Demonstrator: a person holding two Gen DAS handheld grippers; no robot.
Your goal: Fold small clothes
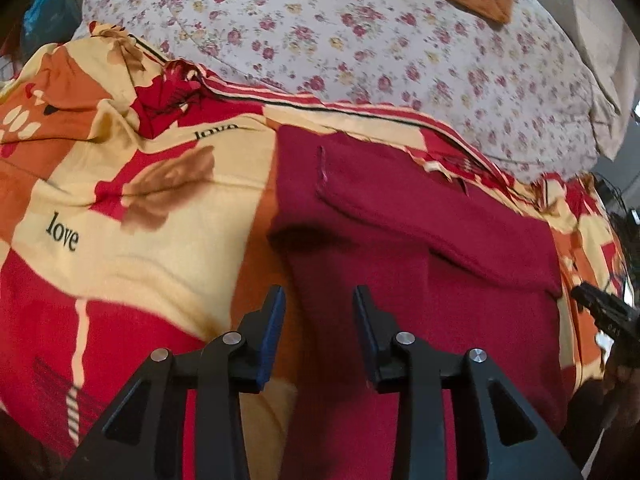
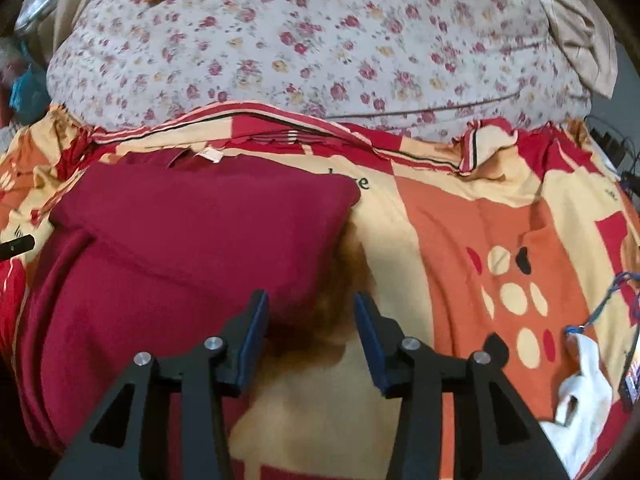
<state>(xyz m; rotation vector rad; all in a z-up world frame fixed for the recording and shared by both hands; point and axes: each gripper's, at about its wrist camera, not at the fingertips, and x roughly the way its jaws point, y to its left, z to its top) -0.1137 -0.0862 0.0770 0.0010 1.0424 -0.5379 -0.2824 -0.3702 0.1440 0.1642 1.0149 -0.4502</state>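
Dark red garment [image 1: 420,248] [image 2: 192,232]: knit, partly folded, lying flat on the patterned bedsheet [image 1: 132,208] [image 2: 480,240]. Long axis runs from the near edge away toward the floral quilt [image 1: 360,40] [image 2: 320,48]; neck label at the far end; a sleeve is folded slantwise across the body.
Left gripper [image 1: 319,300]: released, jaws apart, above the garment's left edge, holding nothing.
Right gripper [image 2: 311,308]: released, jaws apart, over the garment's right edge.
White cloth [image 2: 580,392]: well apart, at right.
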